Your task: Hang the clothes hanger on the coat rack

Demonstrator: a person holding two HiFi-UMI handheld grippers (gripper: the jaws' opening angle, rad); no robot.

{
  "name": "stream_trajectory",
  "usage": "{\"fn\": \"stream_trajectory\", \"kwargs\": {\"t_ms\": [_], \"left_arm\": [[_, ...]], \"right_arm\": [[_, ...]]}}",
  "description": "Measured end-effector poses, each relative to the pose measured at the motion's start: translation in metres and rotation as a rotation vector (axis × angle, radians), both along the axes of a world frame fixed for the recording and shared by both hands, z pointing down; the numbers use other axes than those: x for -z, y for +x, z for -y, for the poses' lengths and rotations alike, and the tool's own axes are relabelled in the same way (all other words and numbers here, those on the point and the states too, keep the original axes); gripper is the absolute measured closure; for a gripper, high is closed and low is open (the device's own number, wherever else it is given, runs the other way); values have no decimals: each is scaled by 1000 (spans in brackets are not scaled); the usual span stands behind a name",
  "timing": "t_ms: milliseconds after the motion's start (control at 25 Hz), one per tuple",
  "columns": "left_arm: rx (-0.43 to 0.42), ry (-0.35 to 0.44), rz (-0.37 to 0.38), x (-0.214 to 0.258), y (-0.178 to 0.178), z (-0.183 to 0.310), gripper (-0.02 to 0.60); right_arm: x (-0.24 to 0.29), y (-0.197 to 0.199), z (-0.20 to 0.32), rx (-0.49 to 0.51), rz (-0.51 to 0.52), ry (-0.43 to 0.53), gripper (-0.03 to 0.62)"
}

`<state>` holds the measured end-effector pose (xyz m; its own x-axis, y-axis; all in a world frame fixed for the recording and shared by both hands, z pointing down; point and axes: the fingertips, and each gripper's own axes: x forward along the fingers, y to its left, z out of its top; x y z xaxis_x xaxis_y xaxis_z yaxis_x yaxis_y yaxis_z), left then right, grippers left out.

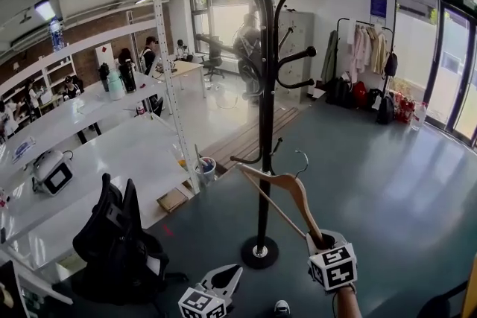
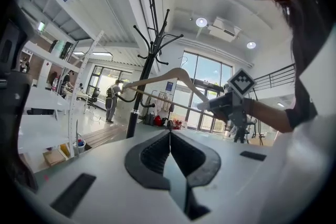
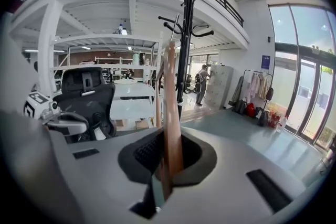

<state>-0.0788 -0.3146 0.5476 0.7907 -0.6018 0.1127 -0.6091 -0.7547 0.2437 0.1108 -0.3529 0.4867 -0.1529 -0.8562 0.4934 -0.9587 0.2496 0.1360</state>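
The grey floor [image 1: 387,182] carries the coat rack [image 1: 263,123]. Its round base [image 1: 259,252] stands just beyond and between the jaws of the left gripper [image 1: 232,273] and right gripper [image 1: 322,240]. A black office chair [image 1: 115,238] stands left of the left jaws.

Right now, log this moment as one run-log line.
right tongs: shut on clothes hanger | left tongs: shut, empty | clothes hanger: near coat rack, not yet hung

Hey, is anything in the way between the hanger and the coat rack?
Nothing visible. The right gripper holds the hanger by one end near the coat rack, with only open air between.
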Motion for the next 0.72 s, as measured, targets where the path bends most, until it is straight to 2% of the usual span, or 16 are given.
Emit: {"fn": "stream_trajectory", "kwargs": {"t_ms": [320,720], "left_arm": [[123,19,-3,8,-2,61,581],[161,12,-17,20,54,113,581]], "right_arm": [[39,19,93,101,-20,56,568],[70,22,198,294,-41,35,568]]}}
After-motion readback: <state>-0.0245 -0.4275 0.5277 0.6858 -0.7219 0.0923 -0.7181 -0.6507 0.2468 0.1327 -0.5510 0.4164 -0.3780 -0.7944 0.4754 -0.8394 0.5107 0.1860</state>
